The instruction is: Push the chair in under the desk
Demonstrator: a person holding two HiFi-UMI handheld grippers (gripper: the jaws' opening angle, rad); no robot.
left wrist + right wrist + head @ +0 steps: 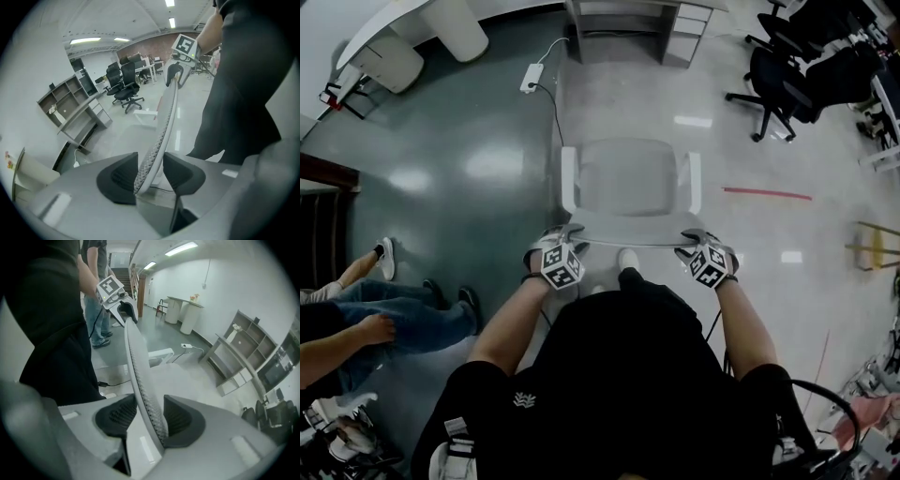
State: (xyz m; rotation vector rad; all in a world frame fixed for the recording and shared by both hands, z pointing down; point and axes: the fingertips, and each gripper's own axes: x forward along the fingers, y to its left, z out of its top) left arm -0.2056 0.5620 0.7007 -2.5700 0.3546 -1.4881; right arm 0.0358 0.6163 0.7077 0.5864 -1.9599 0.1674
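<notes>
A white chair with a grey mesh backrest stands in front of me, facing a grey desk at the far side. My left gripper sits on the backrest's top left corner and my right gripper on its top right corner. In the left gripper view the mesh edge runs between the pads of the left gripper and fills the gap. The right gripper view shows the same: the backrest is clamped in the right gripper.
A power strip with its cable lies on the floor left of the desk. A drawer unit stands at the desk's right. Black office chairs are at the far right. A seated person's legs are at my left. Red tape marks the floor.
</notes>
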